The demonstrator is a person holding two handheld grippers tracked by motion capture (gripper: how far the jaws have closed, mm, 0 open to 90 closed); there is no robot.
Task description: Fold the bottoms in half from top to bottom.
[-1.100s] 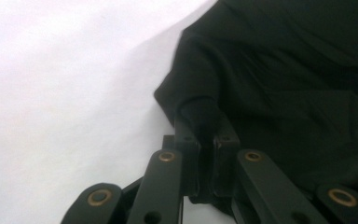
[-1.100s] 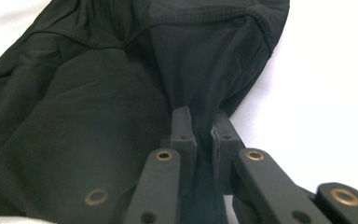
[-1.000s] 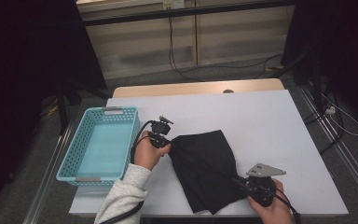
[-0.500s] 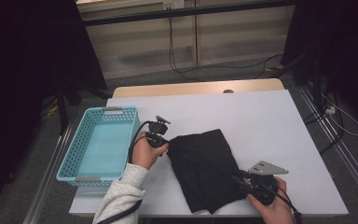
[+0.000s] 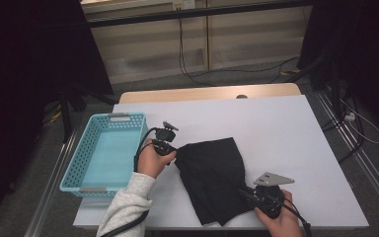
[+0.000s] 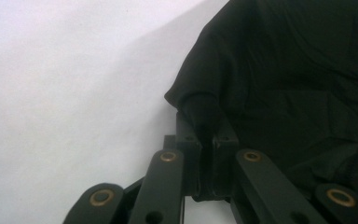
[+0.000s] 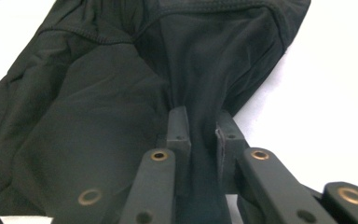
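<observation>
While the black garment lies crumpled on the white tabletop just right of the blue basket, both grippers have hold of it. The left gripper is clenched on the garment's edge nearest the basket, a bunched fold pinched between its jaws. The right gripper sits at the garment's corner farthest from the basket, toward the person's side of the tabletop; its jaws have just been closing, and a strip of cloth runs between them, seemingly pinched, though they stand a little wider than the left pair. The garment's long axis runs slantwise from one gripper to the other, so the cloth lies between the two hands. The left hand is the nearer to the basket, and any lift toward it would probably lead from that side.
</observation>
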